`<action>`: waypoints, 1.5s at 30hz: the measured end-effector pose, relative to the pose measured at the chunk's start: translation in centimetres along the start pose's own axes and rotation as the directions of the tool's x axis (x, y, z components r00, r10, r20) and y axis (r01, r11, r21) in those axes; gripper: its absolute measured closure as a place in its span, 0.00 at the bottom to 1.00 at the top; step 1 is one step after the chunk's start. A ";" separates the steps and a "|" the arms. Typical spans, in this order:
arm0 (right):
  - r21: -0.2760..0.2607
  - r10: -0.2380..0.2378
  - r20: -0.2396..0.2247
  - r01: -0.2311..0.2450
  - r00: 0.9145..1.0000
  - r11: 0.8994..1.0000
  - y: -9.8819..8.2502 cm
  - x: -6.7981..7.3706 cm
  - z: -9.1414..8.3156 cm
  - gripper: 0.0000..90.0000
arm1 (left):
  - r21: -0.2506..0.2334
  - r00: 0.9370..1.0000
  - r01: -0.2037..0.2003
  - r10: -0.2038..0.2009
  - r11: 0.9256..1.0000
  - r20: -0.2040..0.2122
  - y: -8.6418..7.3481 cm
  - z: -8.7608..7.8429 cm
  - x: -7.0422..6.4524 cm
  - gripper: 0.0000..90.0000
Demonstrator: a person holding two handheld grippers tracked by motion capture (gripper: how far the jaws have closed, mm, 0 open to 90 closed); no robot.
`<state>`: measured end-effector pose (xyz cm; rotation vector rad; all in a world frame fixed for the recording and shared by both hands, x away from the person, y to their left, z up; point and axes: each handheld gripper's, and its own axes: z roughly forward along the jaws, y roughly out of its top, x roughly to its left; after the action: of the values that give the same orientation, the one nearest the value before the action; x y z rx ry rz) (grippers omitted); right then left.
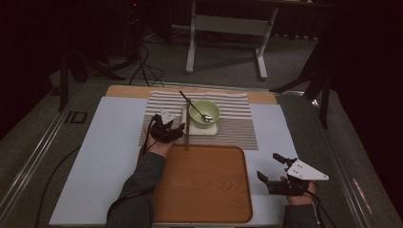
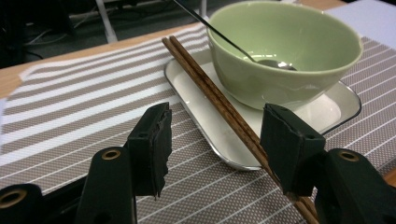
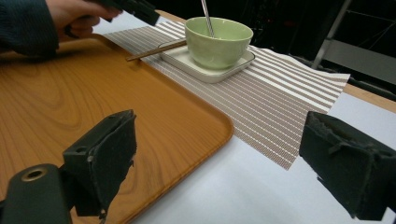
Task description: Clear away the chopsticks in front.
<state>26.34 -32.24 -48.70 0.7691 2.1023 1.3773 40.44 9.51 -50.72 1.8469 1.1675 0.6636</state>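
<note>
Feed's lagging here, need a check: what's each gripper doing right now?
Left gripper: open, chopsticks between the jaws, not gripped.
Right gripper: open, empty.

The bowl (image 1: 205,113) sat on a small dish (image 1: 210,129) atop the striped mat (image 1: 237,118), a spoon (image 1: 195,107) in it; chopsticks (image 1: 187,128) lay along the dish's left edge, the tray (image 1: 204,185) nearer the person.

The table (image 1: 114,142) carries a striped placemat (image 1: 237,123) and a wooden tray (image 1: 204,185), side by side.
</note>
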 end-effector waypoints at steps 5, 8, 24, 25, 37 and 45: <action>-0.002 0.002 0.000 -0.002 1.000 1.000 0.0 0.0 0.0 0.12 | 0.030 1.000 -0.003 0.003 1.000 0.001 0.1 0.9 -0.3 0.51; -0.002 0.001 -0.001 -0.001 1.000 1.000 0.0 0.0 0.0 0.12 | 0.045 1.000 -0.004 0.004 0.999 0.008 0.3 1.3 -0.4 0.53; -0.002 0.003 -0.002 -0.003 1.000 1.000 0.0 -0.1 0.0 0.12 | 0.124 1.000 -0.015 0.015 0.992 -0.001 0.4 3.1 -0.9 0.59; -0.003 0.003 -0.002 -0.003 1.000 1.000 0.0 -0.1 0.0 0.12 | 0.127 1.000 -0.016 0.016 0.992 -0.004 0.4 3.1 -0.9 0.59; -0.002 0.002 -0.001 -0.002 1.000 1.000 0.0 -0.1 0.0 0.12 | 0.138 1.000 0.003 -0.001 0.990 -0.015 0.7 3.3 -0.8 0.59; -0.003 0.004 0.000 -0.004 1.000 1.000 0.0 -0.1 0.0 0.12 | 0.155 0.999 0.004 0.002 0.988 -0.040 0.9 3.7 -1.0 0.62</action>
<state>26.38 -32.34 -48.70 0.7720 2.0998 1.3822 43.34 7.05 -51.82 1.9703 1.2768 0.6263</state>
